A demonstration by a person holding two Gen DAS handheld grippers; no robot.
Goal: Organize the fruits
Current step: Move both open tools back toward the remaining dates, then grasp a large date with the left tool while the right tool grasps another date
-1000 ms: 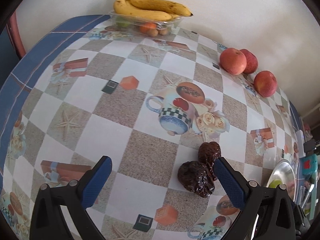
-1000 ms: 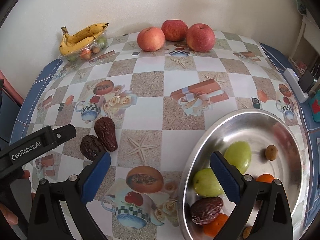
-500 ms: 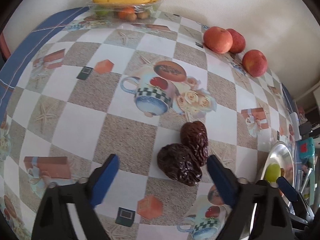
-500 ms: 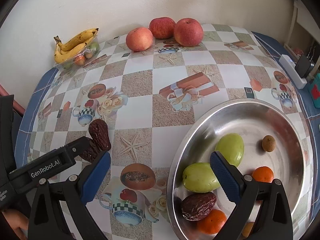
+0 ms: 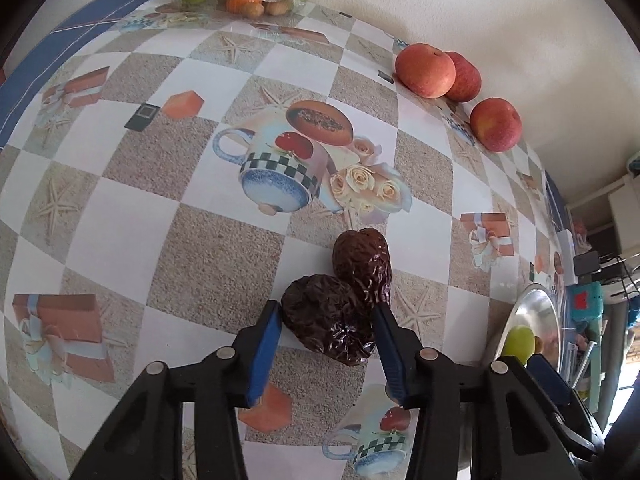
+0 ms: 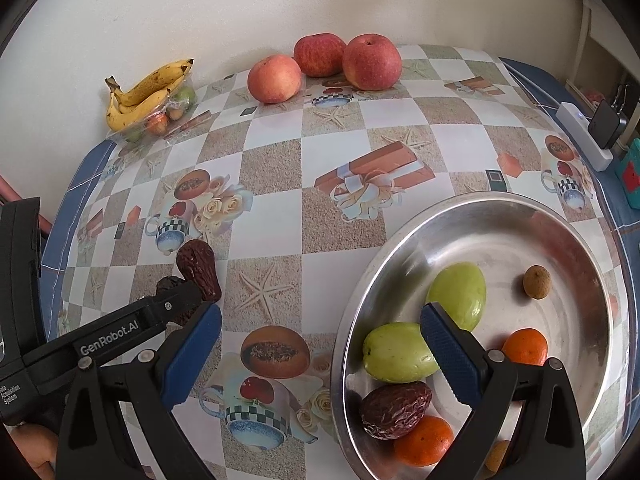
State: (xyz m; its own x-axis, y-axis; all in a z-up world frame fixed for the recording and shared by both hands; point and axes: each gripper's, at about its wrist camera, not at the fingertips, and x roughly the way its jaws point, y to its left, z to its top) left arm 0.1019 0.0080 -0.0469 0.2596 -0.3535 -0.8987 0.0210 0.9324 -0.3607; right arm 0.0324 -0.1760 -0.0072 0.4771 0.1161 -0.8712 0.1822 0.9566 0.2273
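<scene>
While the nearer wrinkled dark-brown date (image 5: 328,320) lies on the checkered tablecloth (image 5: 208,248), touching a second date (image 5: 364,264), the left gripper (image 5: 326,320) has just been closing around it; the right gripper (image 6: 320,320) hangs open above the steel bowl (image 6: 480,216).

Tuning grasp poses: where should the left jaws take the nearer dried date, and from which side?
Grip the nearer date across its plump middle, coming down steeply from above. The left gripper, its jaws just closing, already brackets its two free flanks. The far end touches the second date, so stay on the near half to avoid dragging that one.
</scene>
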